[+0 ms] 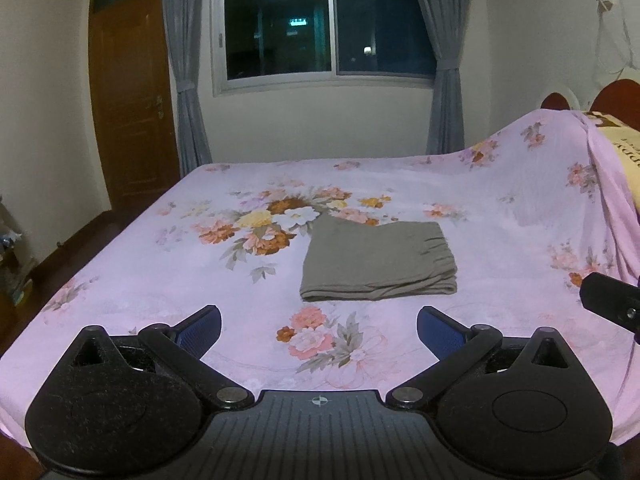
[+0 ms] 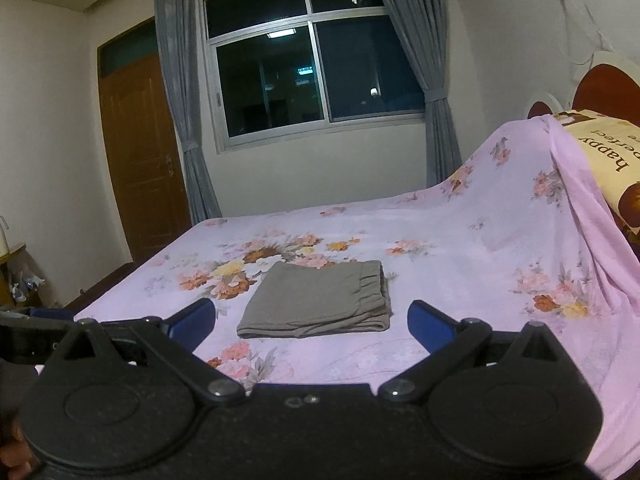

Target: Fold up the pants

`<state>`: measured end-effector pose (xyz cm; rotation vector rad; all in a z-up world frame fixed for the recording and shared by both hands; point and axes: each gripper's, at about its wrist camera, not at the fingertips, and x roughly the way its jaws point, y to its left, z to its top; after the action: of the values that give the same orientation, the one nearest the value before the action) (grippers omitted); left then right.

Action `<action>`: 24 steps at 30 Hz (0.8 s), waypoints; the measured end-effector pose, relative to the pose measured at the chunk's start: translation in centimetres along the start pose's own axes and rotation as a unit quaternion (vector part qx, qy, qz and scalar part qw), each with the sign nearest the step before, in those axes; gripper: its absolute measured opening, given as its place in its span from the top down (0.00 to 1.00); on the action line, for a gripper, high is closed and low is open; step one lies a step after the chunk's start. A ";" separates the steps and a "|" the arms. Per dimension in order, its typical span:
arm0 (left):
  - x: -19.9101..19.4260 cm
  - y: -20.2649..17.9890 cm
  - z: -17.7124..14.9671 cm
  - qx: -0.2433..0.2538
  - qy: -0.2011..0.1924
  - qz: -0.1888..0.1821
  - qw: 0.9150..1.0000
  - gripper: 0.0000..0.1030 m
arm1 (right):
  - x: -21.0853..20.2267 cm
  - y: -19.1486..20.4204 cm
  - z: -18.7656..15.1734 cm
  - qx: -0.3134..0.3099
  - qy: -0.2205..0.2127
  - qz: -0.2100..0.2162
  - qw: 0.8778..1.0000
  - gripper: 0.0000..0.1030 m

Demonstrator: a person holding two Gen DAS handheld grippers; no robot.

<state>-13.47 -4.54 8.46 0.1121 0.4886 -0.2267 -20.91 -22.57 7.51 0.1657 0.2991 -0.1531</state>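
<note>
Grey-brown pants [image 1: 378,260] lie folded into a flat rectangle on the pink floral bedspread [image 1: 120,280], with the elastic waistband on the right side. The right wrist view shows the same folded pants [image 2: 320,300] just beyond the fingers. My left gripper [image 1: 319,330] hangs open above the near part of the bed, short of the pants, with nothing between its blue pads [image 1: 200,330]. My right gripper [image 2: 312,326] is open too, its blue pads [image 2: 430,326] spread to either side of the pants' near edge without touching them.
The bedspread [image 2: 500,264] rises at the right over a pillow [image 2: 604,156] and a dark red headboard [image 2: 608,88]. Behind the bed are a window [image 1: 328,28] with grey curtains and a brown door [image 1: 128,92]. Part of the right tool [image 1: 612,300] shows at the right edge.
</note>
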 end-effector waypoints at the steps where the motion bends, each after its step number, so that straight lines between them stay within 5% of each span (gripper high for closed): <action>1: -0.1 -0.1 0.0 0.000 -0.001 -0.001 1.000 0.00 | -0.1 0.0 0.0 0.002 -0.002 -0.001 1.000 0.00; 24: -1.0 -0.8 0.2 0.015 -0.016 0.006 1.000 0.00 | -1.0 0.9 -0.3 0.001 -0.010 0.000 1.000 0.00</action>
<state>-14.40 -5.14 9.06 0.1397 0.4519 -0.2244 -21.77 -21.54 7.64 0.1662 0.2783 -0.1557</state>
